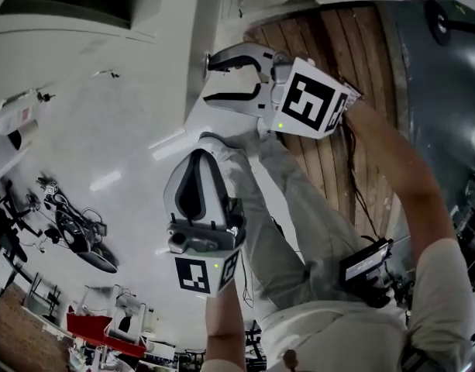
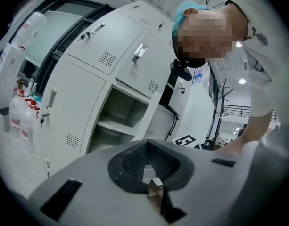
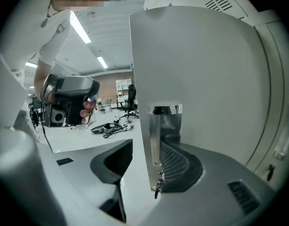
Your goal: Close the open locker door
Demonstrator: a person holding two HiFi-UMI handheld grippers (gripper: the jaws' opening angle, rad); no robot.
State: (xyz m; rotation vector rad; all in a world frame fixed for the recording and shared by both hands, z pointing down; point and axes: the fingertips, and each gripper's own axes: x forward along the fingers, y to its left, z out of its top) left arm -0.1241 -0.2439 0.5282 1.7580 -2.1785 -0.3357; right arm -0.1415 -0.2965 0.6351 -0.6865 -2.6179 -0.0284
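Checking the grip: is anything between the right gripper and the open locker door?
Nothing: the right gripper view shows the edge of the locker door, with its chrome handle, between the parted jaws of the right gripper.

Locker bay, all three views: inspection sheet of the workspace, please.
Surface: no table; pale floor.
Job's things: door stands open, with a chrome handle at its edge; compartment open, with a shelf inside.
Clutter: bottles left of the lockers; loose gear on the floor.
Grippers: right gripper has its jaws apart, straddling the door's edge by the handle; left gripper has its jaws together, nothing between them.
Cables: black cable hangs right of the compartment.
Surroundings: white lockers, office chair.
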